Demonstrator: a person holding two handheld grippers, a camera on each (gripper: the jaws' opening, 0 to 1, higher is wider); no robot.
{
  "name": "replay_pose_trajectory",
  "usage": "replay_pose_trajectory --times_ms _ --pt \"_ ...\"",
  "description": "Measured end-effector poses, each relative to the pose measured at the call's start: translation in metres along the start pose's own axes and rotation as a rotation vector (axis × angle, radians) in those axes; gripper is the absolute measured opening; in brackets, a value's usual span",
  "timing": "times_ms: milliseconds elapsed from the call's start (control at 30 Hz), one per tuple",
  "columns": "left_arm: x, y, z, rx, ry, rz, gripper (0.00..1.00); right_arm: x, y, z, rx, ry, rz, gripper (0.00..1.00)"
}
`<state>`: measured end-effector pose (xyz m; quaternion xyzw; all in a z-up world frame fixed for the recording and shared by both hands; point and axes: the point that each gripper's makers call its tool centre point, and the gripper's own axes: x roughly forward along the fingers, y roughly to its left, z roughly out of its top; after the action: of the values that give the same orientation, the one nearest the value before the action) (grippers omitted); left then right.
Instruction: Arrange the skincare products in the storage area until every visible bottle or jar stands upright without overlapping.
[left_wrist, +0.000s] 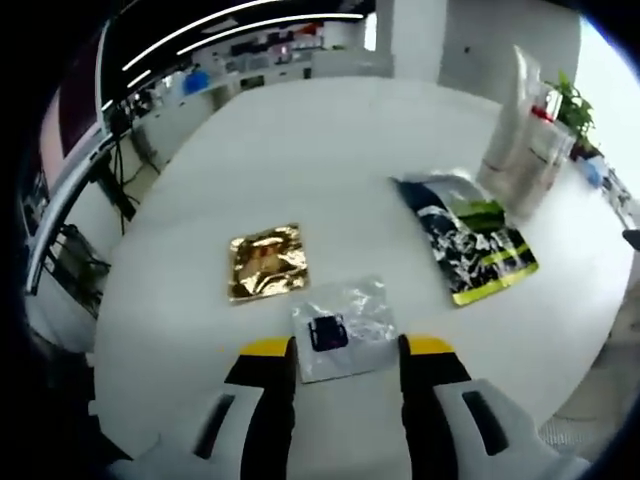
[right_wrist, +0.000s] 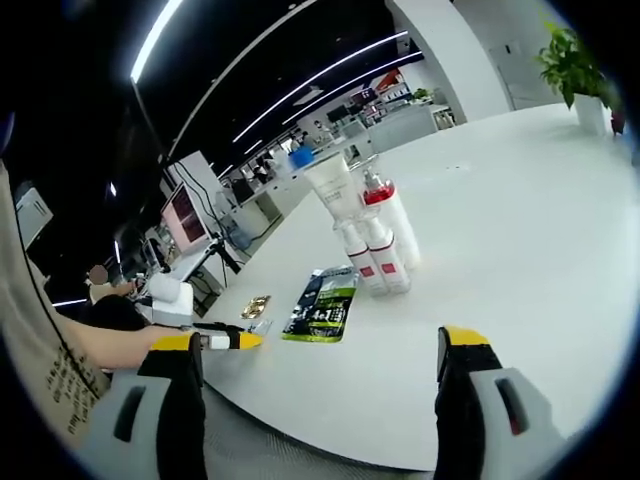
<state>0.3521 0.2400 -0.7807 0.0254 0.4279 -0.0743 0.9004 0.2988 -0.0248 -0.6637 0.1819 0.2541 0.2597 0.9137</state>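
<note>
1. your left gripper (left_wrist: 345, 350) hangs over the near edge of the white table (left_wrist: 330, 150), jaws spread wide and holding nothing; the yellow tips sit either side of a small clear sachet (left_wrist: 343, 327) with a dark patch in its middle, which lies flat on the table.
2. just beyond that sachet, up and to the left in the left gripper view, a gold foil sachet (left_wrist: 267, 262) lies flat, close to the clear one but apart from it.
3. further right a black, white and green printed pouch (left_wrist: 472, 240) lies flat, and behind it a group of white and clear skincare bottles (left_wrist: 525, 150) stands upright near the table's far right side.
4. your right gripper (right_wrist: 315, 345) is also wide open and empty, held above the table (right_wrist: 500, 220) edge.
5. in the right gripper view the skincare bottles (right_wrist: 368, 232) stand upright in a tight cluster, white with red labels and one red collar; you can't tell whether they touch one another.
6. the printed pouch (right_wrist: 322, 305) lies flat just in front of the bottles, with the gold foil sachet (right_wrist: 256, 303) beyond it to the left.
7. the left gripper (right_wrist: 215, 341) shows at the left of that view beside a person's forearm (right_wrist: 100, 345).
</note>
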Motion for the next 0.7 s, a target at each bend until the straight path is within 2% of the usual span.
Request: replay_pose_trajectory --times_ms 267,700 --pt "-0.002 0.000 0.001 -0.015 -0.010 -0.008 0.38 0.000 0.000 0.000 0.000 -0.001 -0.001 0.98" --pt "-0.002 -0.013 0.021 -0.002 -0.045 -0.035 0.38 0.000 0.000 0.000 -0.003 0.000 -0.002 0.98"
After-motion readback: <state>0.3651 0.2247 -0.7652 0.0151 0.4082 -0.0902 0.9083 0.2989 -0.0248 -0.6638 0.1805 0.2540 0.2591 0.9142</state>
